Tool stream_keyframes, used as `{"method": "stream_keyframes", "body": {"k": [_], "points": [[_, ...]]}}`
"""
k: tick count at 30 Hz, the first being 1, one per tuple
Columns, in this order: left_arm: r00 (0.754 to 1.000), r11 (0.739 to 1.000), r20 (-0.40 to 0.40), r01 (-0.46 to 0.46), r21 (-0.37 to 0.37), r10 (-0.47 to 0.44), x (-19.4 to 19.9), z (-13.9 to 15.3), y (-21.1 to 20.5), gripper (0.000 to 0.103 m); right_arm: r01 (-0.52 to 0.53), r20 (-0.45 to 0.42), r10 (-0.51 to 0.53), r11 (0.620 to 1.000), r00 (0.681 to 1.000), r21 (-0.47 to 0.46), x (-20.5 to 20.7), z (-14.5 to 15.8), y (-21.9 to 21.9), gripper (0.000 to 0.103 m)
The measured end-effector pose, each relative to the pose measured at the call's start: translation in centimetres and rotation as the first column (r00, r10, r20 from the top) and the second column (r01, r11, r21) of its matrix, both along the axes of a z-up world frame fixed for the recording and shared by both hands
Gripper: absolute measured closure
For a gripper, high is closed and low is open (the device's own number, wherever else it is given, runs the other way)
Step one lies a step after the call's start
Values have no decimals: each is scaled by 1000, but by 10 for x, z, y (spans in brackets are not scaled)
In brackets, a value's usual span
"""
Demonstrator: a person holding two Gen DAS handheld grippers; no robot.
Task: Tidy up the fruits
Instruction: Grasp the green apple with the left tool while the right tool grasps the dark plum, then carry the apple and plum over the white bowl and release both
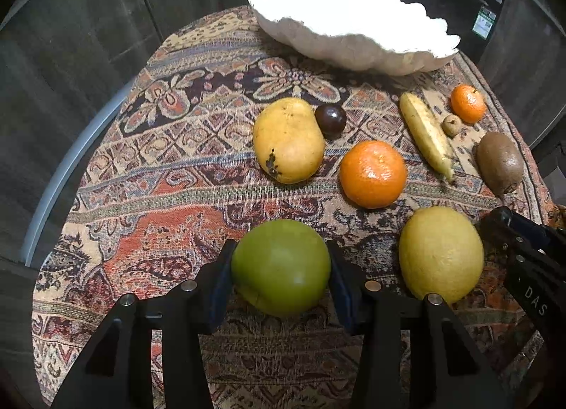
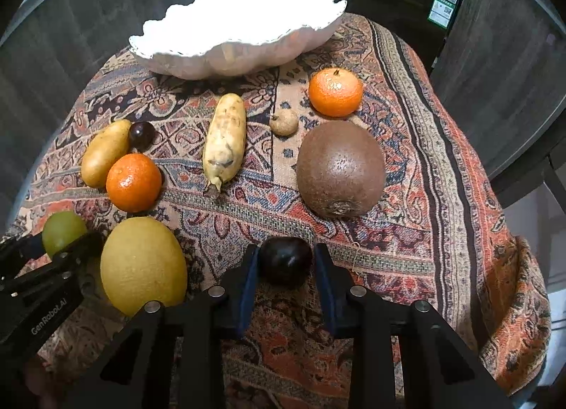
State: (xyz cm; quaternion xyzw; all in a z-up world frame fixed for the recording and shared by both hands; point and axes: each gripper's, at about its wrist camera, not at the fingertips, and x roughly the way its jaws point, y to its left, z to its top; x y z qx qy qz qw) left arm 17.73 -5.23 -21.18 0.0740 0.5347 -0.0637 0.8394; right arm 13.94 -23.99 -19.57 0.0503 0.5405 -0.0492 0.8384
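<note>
In the left wrist view, the left gripper (image 1: pixel 281 267) has its jaws partly closed, with both pads pressing on one green apple (image 1: pixel 281 266) that sits on the patterned cloth (image 1: pixel 159 179) of the table. At 3 o'clock from the apple lies one yellow lemon (image 1: pixel 441 254), and beside it the right gripper (image 1: pixel 523 250) enters from the edge. Toward 12 o'clock I count one yellow mango (image 1: pixel 288 140), one dark plum (image 1: pixel 330 120), two oranges, the large (image 1: pixel 372 174) and the small (image 1: pixel 467 104), one banana (image 1: pixel 426 135), one small brownish fruit (image 1: pixel 452 125) and one kiwi (image 1: pixel 499 162). One white scalloped bowl (image 1: pixel 353 52) stands at the far side. In the right wrist view, the right gripper (image 2: pixel 286 267) has narrow jaws closed on a second dark plum (image 2: pixel 286 260), which rests on the cloth. The kiwi (image 2: pixel 340 168) is at 1 o'clock from it, the lemon (image 2: pixel 143 264) at 9 o'clock, and the bowl (image 2: pixel 198 62) at 12 o'clock.
</note>
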Motion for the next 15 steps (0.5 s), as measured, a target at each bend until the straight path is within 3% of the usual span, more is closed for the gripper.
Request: {"method": "stream_keyframes", "body": {"k": [15], "points": [[998,999,66,27,-23,-25,-13,33,-3,55,8,93,-8,1000,996,2,-14,39,-2,74]]}}
